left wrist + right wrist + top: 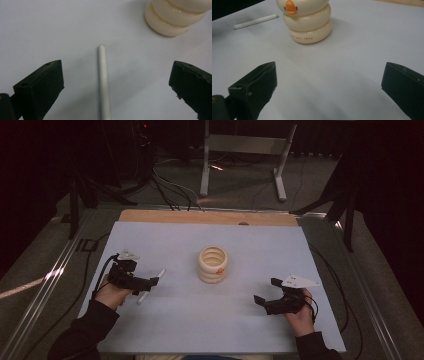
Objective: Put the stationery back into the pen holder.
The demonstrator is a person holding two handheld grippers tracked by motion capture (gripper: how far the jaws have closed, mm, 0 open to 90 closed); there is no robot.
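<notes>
Your left tongs [150, 284] stand wide apart over the white stick [103, 82], which lies flat on the desk [250, 245] between the two jaws, touching neither (its far end points past them toward the cream ringed holder [213, 264]). Your right tongs [265, 292] are spread apart too, gripping nothing, at the near right of the desk and well apart from the holder, whose orange beak faces them. That holder stands upright mid-desk, just right of the stick.
</notes>
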